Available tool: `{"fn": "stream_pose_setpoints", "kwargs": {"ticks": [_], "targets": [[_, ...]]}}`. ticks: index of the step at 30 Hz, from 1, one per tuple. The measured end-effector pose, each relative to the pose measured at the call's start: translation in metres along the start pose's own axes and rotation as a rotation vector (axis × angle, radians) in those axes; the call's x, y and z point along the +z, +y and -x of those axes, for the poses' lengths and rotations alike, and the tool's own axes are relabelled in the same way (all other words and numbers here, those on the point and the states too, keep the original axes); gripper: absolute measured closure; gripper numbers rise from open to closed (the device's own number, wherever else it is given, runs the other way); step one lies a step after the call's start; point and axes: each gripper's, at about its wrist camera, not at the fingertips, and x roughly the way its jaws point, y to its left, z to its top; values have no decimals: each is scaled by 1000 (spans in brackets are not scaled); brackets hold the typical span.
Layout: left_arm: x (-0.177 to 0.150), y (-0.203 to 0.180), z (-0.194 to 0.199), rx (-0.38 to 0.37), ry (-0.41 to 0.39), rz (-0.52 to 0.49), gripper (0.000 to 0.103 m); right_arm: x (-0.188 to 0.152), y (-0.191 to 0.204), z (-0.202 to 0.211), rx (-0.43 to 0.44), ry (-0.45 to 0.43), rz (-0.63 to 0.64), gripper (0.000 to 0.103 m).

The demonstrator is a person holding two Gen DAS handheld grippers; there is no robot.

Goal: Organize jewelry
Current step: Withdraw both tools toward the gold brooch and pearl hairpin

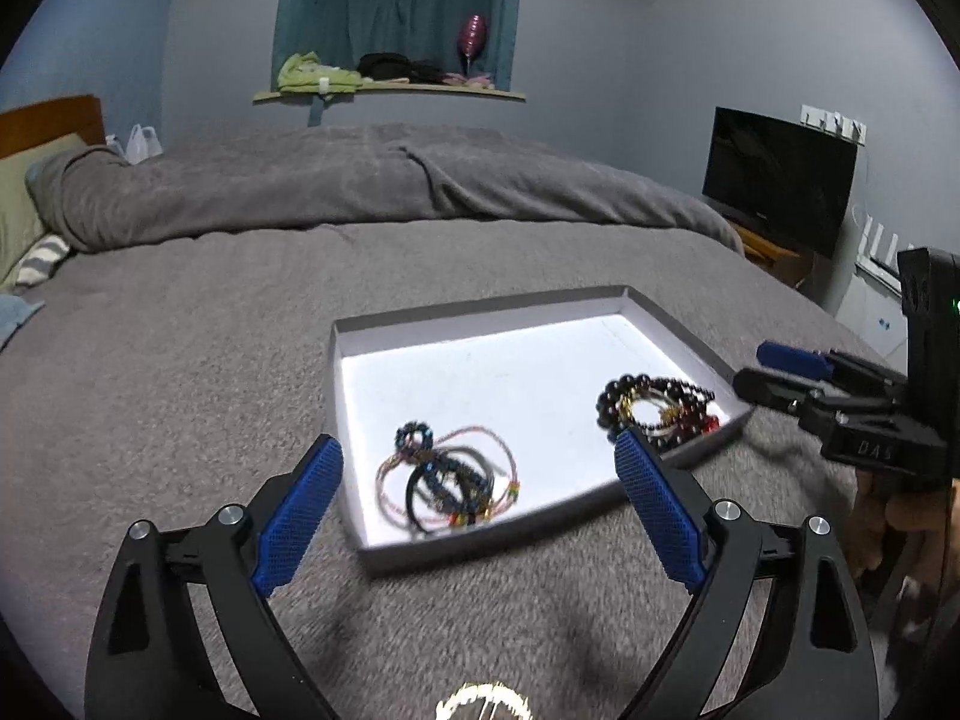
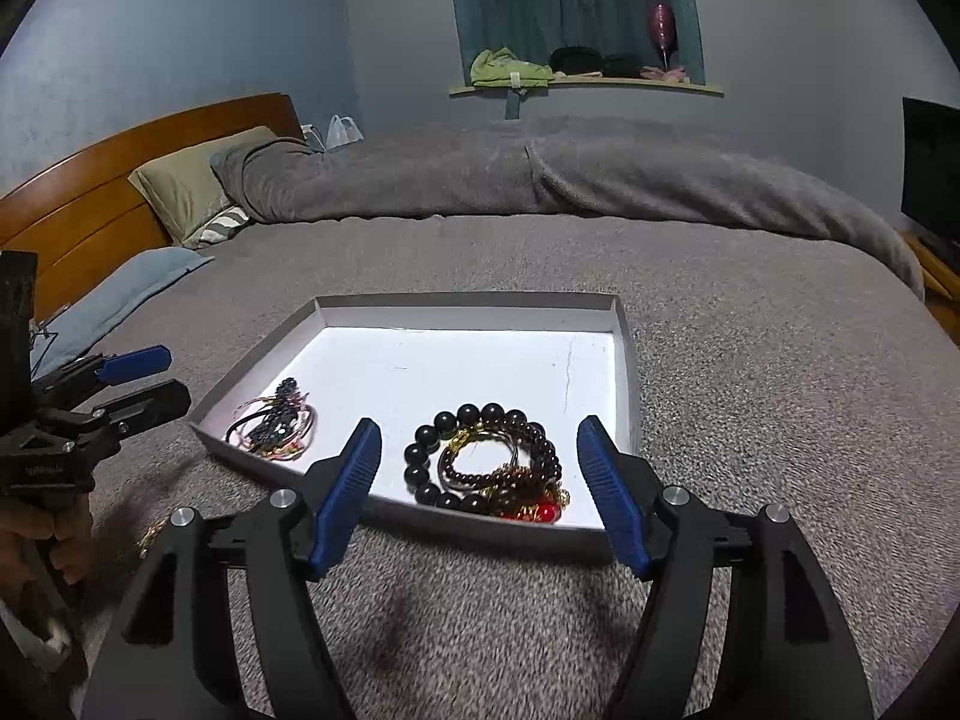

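The dark round-beaded bracelet pile point(image 2: 489, 462) lies in the shallow white cardboard tray's point(image 2: 624, 372) near right corner, straight ahead between the right gripper's point(image 2: 480, 480) spread, empty fingers; the left gripper point(image 1: 480, 498), likewise spread and empty, faces the thin-cord tangle point(image 1: 447, 483).

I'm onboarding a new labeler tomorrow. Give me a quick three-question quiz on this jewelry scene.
1. True or false: both the left gripper and the right gripper are open and hold nothing.
2. What lies nearest the right gripper in the tray? A) the thin tangled bracelets B) the dark bead bracelets C) a watch
3. Fill in: the tray rests on a grey ____.

Key: 1 true; 2 B; 3 blanket.
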Motion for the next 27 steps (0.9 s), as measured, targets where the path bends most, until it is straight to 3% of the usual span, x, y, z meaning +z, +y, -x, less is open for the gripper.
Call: {"fn": "stream_pose_setpoints", "kwargs": {"ticks": [10, 27], "targets": [[-30, 13, 25, 40, 42, -5, 11, -7, 27, 20, 52, -4, 60, 31], [-63, 11, 31, 24, 133, -9, 17, -23, 32, 17, 61, 45, 39, 30]]}}
